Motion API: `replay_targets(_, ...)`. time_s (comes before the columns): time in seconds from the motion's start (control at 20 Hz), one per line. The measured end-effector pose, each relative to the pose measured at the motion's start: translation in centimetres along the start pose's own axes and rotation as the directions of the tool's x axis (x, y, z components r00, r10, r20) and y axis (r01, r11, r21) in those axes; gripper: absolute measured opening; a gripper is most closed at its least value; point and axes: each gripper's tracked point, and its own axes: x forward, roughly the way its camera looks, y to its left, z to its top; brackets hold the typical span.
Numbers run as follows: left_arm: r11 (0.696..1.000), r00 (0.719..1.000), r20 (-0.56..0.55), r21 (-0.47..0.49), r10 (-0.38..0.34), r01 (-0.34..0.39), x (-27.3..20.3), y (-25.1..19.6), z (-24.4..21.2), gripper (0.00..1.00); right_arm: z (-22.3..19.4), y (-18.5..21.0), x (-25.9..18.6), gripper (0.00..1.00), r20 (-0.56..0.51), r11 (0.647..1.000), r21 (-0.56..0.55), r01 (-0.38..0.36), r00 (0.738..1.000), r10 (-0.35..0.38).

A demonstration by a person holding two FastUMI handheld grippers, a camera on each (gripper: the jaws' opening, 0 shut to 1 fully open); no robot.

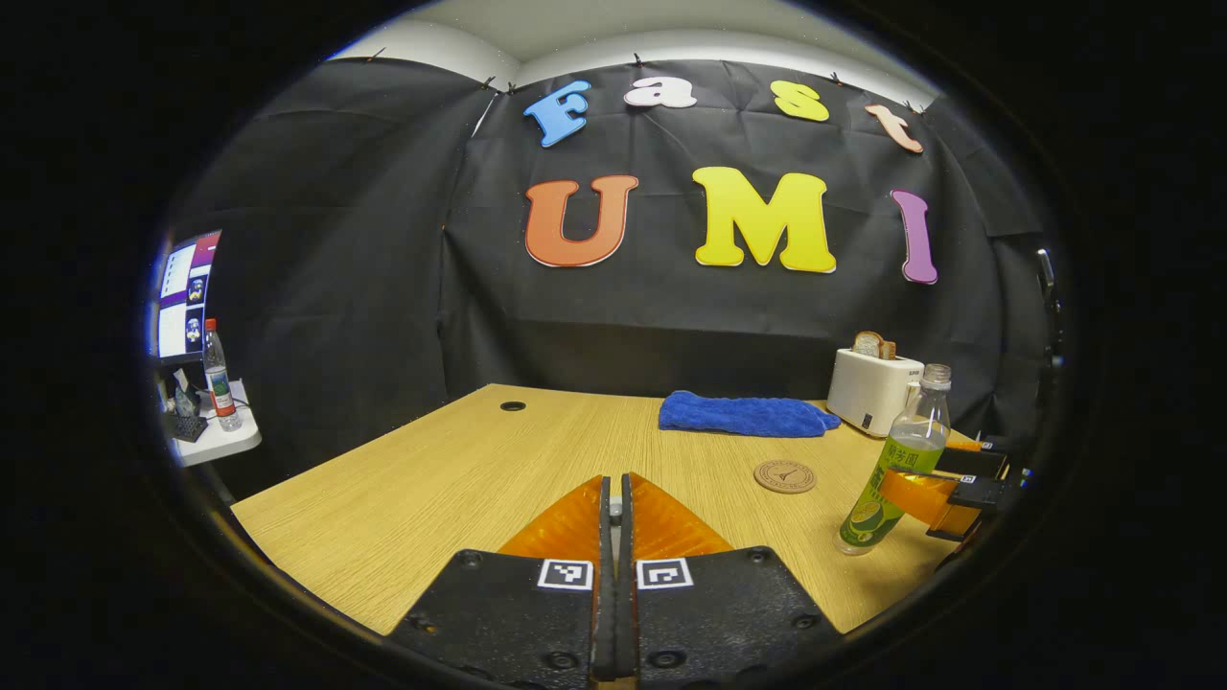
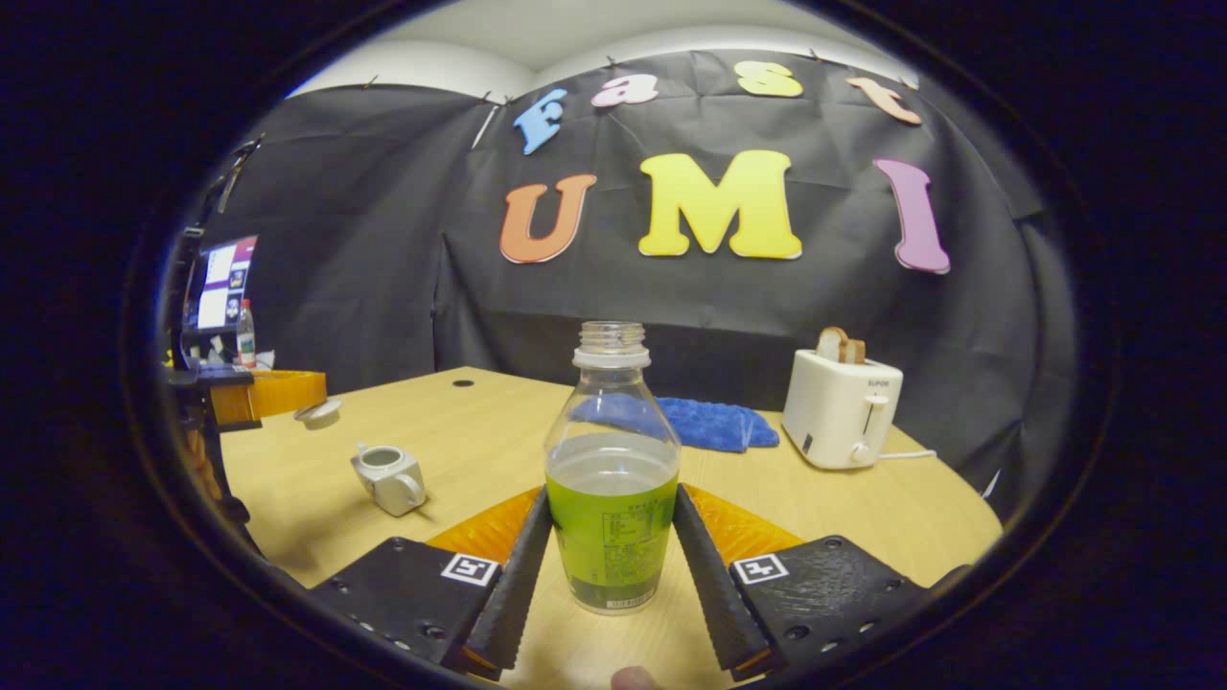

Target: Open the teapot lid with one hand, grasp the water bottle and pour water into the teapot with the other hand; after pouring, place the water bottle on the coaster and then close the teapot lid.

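Lid is off: in the right gripper view the teapot [image 2: 388, 476] sits open on the table [image 2: 460, 431], well to the left of the bottle, and the lid [image 2: 318, 413] shows farther back at the tip of your left gripper [image 2: 288, 402]. Whether that lid is pinched or just lying by the tip, you can't tell from there. In the left gripper view your left gripper [image 1: 616, 508] has its fingers together with nothing visible between them.

Your right gripper [image 2: 612, 537] has the water bottle [image 2: 612, 479] between its fingers, both pressing its sides. From the left gripper view the bottle [image 1: 896, 460] leans in that grip, base at or just off the table.

The bottle is clear plastic, capless, green label, roughly half full. No way to judge here whether pouring is done.

Left to do: set the bottle on the coaster [image 1: 784, 475], just beside it, then close the teapot.
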Motion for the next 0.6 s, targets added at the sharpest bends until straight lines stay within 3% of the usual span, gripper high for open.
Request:
replay_targets(0.1, 1.000, 1.000, 0.008, -0.016, -0.008, 0.008, 0.4, 0.5, 0.3, 0.03, 1.6, 1.1, 0.8, 0.71, 0.004, 0.992, -0.124, -0.021, 1.000, 0.022)
replay_targets(0.25, 1.000, 1.000, 0.010, -0.031, 0.006, -0.006, 0.4, 2.1, 0.3, 0.03, 2.9, 3.5, 2.2, 0.72, -0.020, 0.950, -0.307, -0.063, 0.998, 0.059)
replay_targets(0.5, 0.999, 0.998, 0.042, -0.007, 0.052, -0.052, -0.4, 5.4, 0.5, 0.02, 3.8, 6.2, 5.0, 0.72, -0.053, 0.830, -0.553, -0.080, 0.997, 0.061)
replay_targets(0.6, 0.999, 0.998, 0.045, 0.005, 0.050, -0.051, -0.5, 5.9, 0.4, 0.03, 3.6, 7.0, 6.1, 0.72, -0.064, 0.763, -0.641, -0.083, 0.996, 0.055)
